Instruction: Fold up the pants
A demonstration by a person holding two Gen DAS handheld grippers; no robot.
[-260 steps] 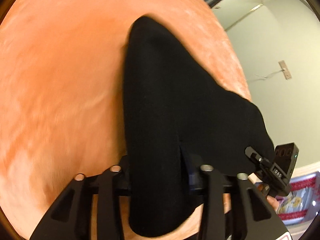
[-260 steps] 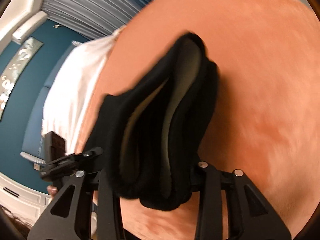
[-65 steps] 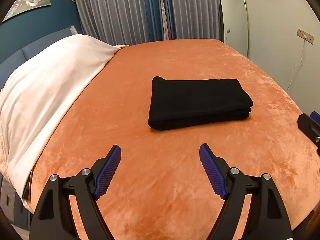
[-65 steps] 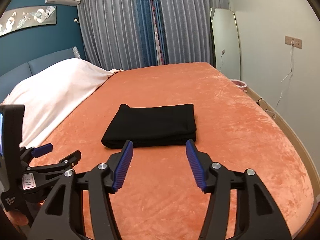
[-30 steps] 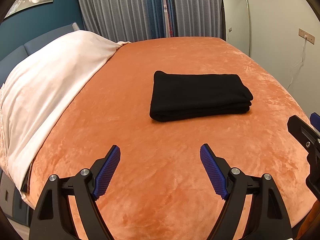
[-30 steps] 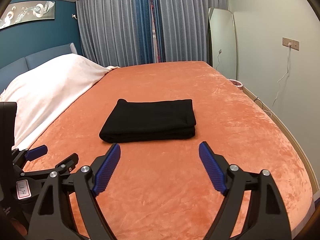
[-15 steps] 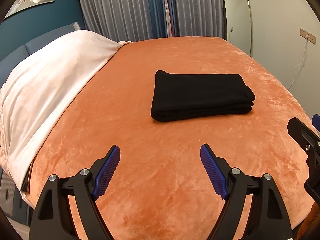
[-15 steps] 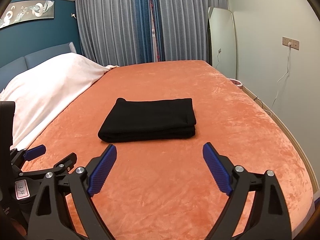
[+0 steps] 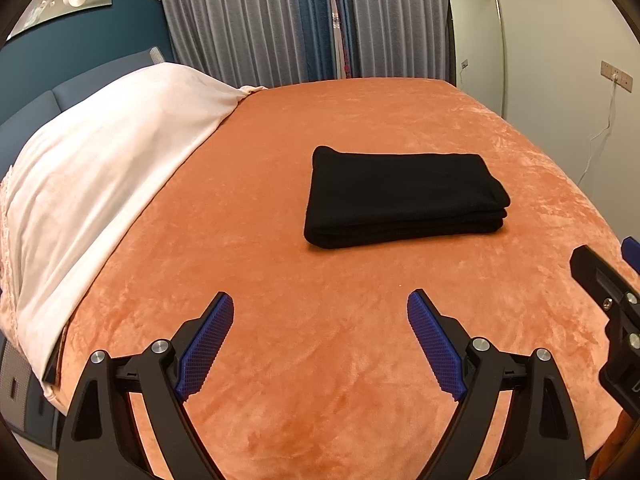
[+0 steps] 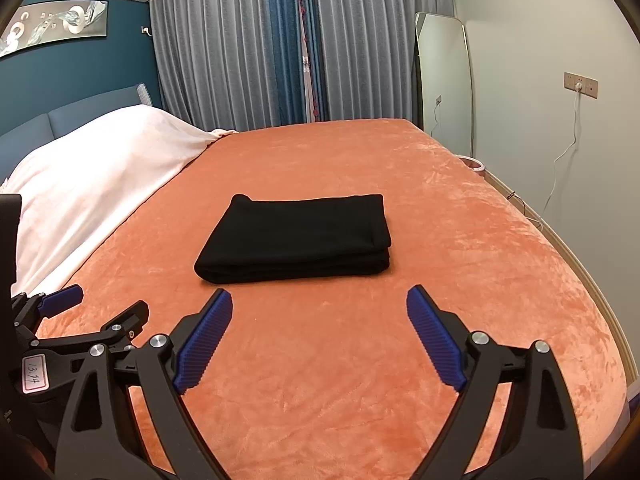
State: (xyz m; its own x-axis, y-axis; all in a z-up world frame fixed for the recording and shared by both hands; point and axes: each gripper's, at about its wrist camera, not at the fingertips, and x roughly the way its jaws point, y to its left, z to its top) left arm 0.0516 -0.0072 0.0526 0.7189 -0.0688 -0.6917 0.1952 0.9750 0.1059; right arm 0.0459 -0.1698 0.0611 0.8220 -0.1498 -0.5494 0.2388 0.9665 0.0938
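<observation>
A pair of black pants (image 9: pixel 404 196) lies folded into a thick, neat rectangle on a bed (image 9: pixel 320 360) covered by a plush orange blanket with a soft, crushed-velvet sheen. The pants are a matte knit, stacked in several layers whose rounded fold edges show along the near side. The rectangle's long axis runs across the bed, parallel to the near edge, and its right end shows the stacked layers. It sits around the middle of the bed, nearer the right edge than the left in the left wrist view. A smooth white sheet (image 9: pixel 100 184) drapes over the left side of the bed, towards a blue padded headboard.

The left gripper (image 9: pixel 320 344) hangs over the near edge of the bed, tilted downward, its black angular frame ending in blue ribbed fingers (image 9: pixel 208 344). Its jaws are opening, spread wide with only blanket between them, well apart from the pants. The right gripper (image 10: pixel 320 340) is held beside it in the same downward tilt, blue ribbed fingers (image 10: pixel 436 340) spread wide and holding nothing, near the pants but not touching. Grey and blue pleated curtains (image 10: pixel 304 40) hang behind the bed, and a tall mirror (image 10: pixel 444 80) leans on the right wall.
</observation>
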